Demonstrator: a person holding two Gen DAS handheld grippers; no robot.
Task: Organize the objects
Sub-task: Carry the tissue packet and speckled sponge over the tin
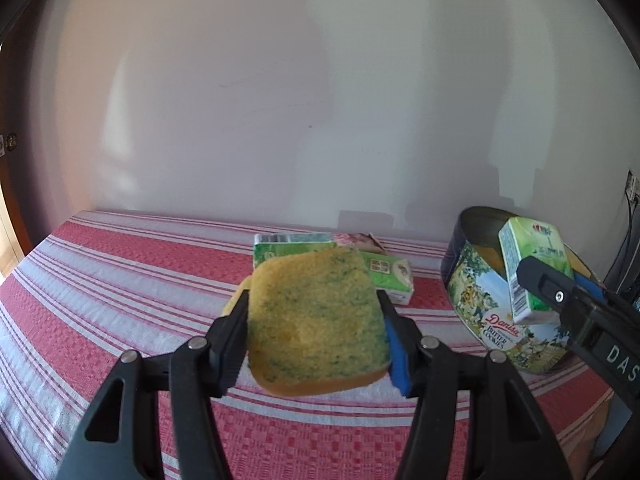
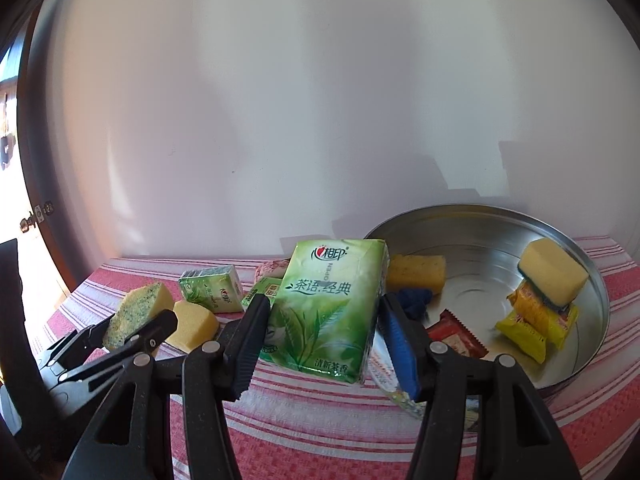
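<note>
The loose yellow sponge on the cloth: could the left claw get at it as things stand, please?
Probably not yet: the left claw is already shut on a green-speckled sponge. The yellow sponge lies uncovered on the striped cloth close by, so freeing the claw should suffice.

Plain white wall rising beyond the fingers, softly shadowed. Red-and-white striped cloth spread over the desk beneath them. Bright daylight and a dark wooden door frame far left of the fingers.
</note>
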